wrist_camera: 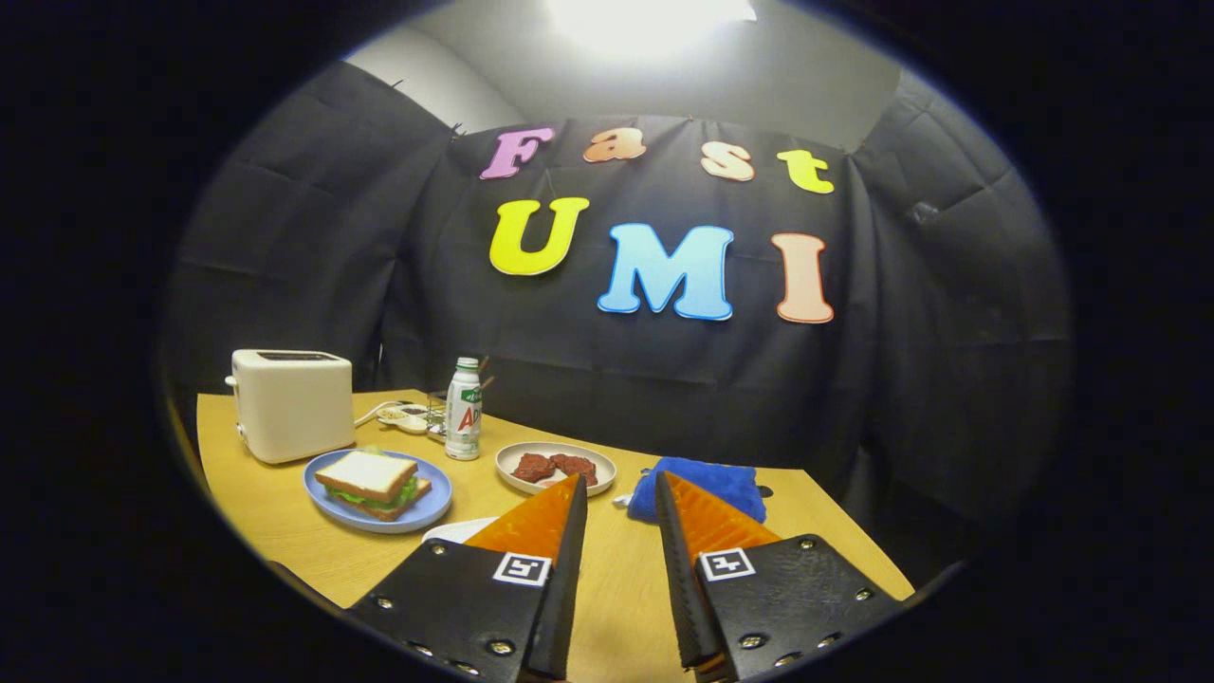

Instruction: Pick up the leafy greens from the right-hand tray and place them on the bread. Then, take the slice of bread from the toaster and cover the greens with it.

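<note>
On the wooden table (285, 541) a blue plate (417, 512) carries two bread slices (367, 473) stacked with leafy greens (398, 497) showing between them. A cream toaster (291, 403) stands behind the plate, and I see no bread sticking out of its slot. My gripper (620, 490) is raised above the table, to the right of the blue plate and nearer to me. It is open, with nothing between its fingers.
A white plate (603, 468) holding two dark red pieces (555, 466) lies just beyond the left finger. A blue cloth (726, 481) lies beyond the right finger. A small bottle (464, 409) and a power strip (406, 416) stand near the toaster. A white tray corner (453, 529) peeks beside the left finger.
</note>
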### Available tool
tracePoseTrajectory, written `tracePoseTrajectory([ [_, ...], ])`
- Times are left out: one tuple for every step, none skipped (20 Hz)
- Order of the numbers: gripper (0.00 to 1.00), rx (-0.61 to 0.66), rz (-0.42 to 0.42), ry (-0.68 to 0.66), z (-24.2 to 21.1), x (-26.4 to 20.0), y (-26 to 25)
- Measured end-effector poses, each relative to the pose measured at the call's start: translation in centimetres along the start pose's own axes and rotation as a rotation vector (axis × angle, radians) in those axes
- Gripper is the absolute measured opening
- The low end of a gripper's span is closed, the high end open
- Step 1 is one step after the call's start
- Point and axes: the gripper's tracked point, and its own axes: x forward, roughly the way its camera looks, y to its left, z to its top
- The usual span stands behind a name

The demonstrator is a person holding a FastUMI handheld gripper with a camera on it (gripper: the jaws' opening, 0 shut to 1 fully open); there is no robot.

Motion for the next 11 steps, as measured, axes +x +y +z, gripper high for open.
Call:
tracePoseTrajectory([
  [0.43, 0.019, -0.018, -0.017, 0.1, -0.6, -2.1],
  [0.43, 0.026, -0.044, -0.030, 0.1, -1.1, -4.2],
  [0.43, 0.022, -0.074, -0.045, 0.2, -1.8, -6.5],
  [0.43, 0.011, -0.099, -0.053, 0.1, -2.5, -8.6],
  [0.43, 0.003, -0.122, -0.048, -0.3, -3.2, -10.5],
  [0.43, -0.004, -0.132, -0.036, -0.9, -3.9, -12.3],
  [0.43, -0.011, -0.139, -0.020, -1.5, -4.3, -13.9],
  [0.43, -0.013, -0.168, -0.008, -2.3, -4.2, -16.1],
  [0.43, 0.000, -0.205, -0.011, -2.9, -4.2, -18.7],
  [0.43, 0.011, -0.228, -0.017, -3.2, -4.2, -20.8],
  [0.43, 0.005, -0.247, -0.008, -3.9, -4.6, -23.1],
])
